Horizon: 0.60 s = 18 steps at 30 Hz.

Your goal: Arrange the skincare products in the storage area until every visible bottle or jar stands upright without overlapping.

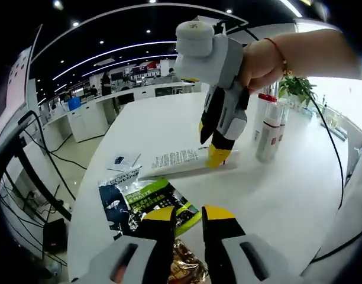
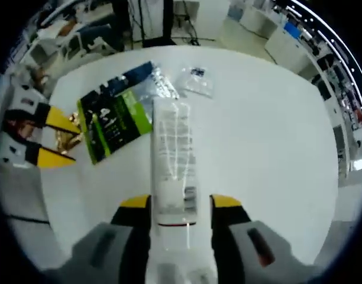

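A white tube point(image 1: 175, 161) point(image 2: 174, 142) lies flat on the round white table point(image 1: 281, 195). My right gripper point(image 2: 181, 203), held by a hand, points down at the tube's near end point(image 1: 215, 145). Its jaws stand open on either side of that end, and I see no squeeze on the tube. Several white bottles with red caps point(image 1: 268, 127) stand upright behind it. My left gripper point(image 1: 190, 214) hovers open over a green and black packet point(image 1: 148, 201) point(image 2: 113, 121) with nothing between its jaws. It comes into the right gripper view at the left edge point(image 2: 51, 139).
A gold foil packet point(image 1: 190, 260) point(image 2: 68, 139) lies under my left gripper. A small clear sachet point(image 1: 119, 161) point(image 2: 196, 80) rests beyond the green packet. A potted plant point(image 1: 296, 89) and a black cable point(image 1: 332, 148) are at the table's far right.
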Each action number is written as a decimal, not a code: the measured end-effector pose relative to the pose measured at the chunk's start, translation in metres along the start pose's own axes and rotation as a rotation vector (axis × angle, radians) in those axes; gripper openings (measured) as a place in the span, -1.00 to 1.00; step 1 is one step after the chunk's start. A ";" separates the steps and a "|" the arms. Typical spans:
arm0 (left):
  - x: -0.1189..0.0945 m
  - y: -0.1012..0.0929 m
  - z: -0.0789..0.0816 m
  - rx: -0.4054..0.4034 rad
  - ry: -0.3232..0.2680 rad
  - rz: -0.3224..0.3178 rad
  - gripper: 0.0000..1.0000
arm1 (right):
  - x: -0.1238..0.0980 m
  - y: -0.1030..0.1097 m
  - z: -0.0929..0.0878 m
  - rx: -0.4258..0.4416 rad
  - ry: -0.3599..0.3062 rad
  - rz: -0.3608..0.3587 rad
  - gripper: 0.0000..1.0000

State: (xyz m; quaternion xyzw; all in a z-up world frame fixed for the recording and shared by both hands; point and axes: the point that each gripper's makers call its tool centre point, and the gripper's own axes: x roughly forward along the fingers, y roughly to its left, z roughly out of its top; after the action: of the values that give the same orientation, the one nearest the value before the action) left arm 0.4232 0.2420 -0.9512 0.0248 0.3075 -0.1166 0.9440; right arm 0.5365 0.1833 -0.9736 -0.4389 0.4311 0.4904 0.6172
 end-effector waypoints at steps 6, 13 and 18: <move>0.001 0.000 -0.002 -0.015 0.011 -0.002 -0.64 | 0.010 0.008 0.001 -0.023 0.019 0.051 -0.31; 0.000 0.007 -0.004 -0.037 0.018 0.005 -0.64 | 0.010 0.008 0.001 0.016 0.009 0.089 -0.39; 0.000 0.017 -0.006 -0.062 0.020 0.018 -0.64 | 0.010 0.012 0.001 0.025 0.037 0.033 -0.42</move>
State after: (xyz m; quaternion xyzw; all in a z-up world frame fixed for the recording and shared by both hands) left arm 0.4235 0.2589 -0.9561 -0.0005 0.3203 -0.0981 0.9422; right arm 0.5261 0.1881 -0.9843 -0.4328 0.4559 0.4871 0.6063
